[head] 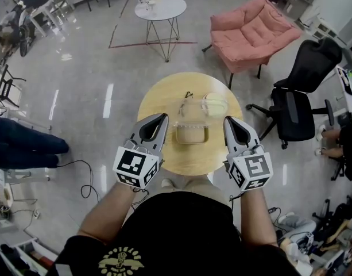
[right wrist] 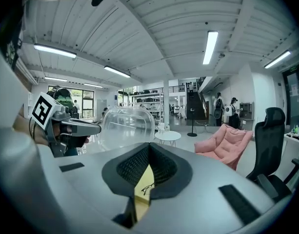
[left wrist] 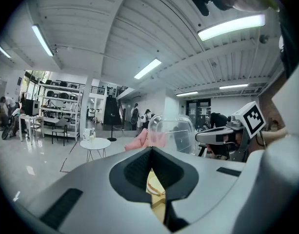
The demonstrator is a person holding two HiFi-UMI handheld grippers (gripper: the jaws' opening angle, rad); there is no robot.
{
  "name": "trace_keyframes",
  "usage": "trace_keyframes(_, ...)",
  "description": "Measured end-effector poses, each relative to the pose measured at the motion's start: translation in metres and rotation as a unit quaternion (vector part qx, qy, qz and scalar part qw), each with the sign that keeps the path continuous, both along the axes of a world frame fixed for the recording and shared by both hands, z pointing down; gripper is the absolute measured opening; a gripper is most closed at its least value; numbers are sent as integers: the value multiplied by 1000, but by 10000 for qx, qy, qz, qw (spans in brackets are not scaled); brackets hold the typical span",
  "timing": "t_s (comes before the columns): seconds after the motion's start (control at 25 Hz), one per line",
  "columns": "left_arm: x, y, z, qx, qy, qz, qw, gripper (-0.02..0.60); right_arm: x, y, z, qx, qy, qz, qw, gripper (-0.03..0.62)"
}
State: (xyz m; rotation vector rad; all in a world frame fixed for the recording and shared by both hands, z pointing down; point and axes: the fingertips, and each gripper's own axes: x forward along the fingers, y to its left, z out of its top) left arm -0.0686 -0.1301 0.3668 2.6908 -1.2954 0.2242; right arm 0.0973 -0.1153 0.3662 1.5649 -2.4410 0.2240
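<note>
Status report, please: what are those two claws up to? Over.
Left gripper, right gripper shut, empty, flanking clear box on table. Box untouched, lid up. Glasses beyond, nothing blocking.

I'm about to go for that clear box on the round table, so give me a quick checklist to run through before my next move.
1. Left claw empty: ok, jaws together with nothing between them.
2. Right claw empty: ok, jaws together with nothing between them.
3. Claws opened wide enough to grasp: not ok, both are shut.
4. Clear box open: ok, its lid stands upright at the back.
5. Claws apart from the box: ok, one on each side, no contact seen.
6. Pale green item out of the way: cannot tell, it lies close to the box's far right corner.
</note>
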Motion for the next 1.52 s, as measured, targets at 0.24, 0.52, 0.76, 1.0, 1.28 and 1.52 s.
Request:
trace_keyframes(0.24,-1,-1,-37,424,45,-28,9991,15,-1,-3,-29,257,-38,72,9996,14)
trace_keyframes(0.52,-4,-8,-68,733,99,-18,9973,15,-5,-8,-56,541,0,-60,9985,14)
trace_keyframes(0.76,-7,-7,-88,956,64,-11,9954,15,-8,-12,-70,669,-6,-93,9977,14)
trace_keyframes(1.0,-10,-6,-100,1111,41,1,9938,15,-11,-13,-83,784,19,-124,9968,14)
trace_keyframes(1.28,-17,-6,-100,1074,80,-48,9942,15,-17,-10,-91,820,65,-179,9965,14)
trace_keyframes(1.52,-16,-5,-96,1039,53,-34,9946,15,-17,-10,-89,792,56,-166,9967,14)
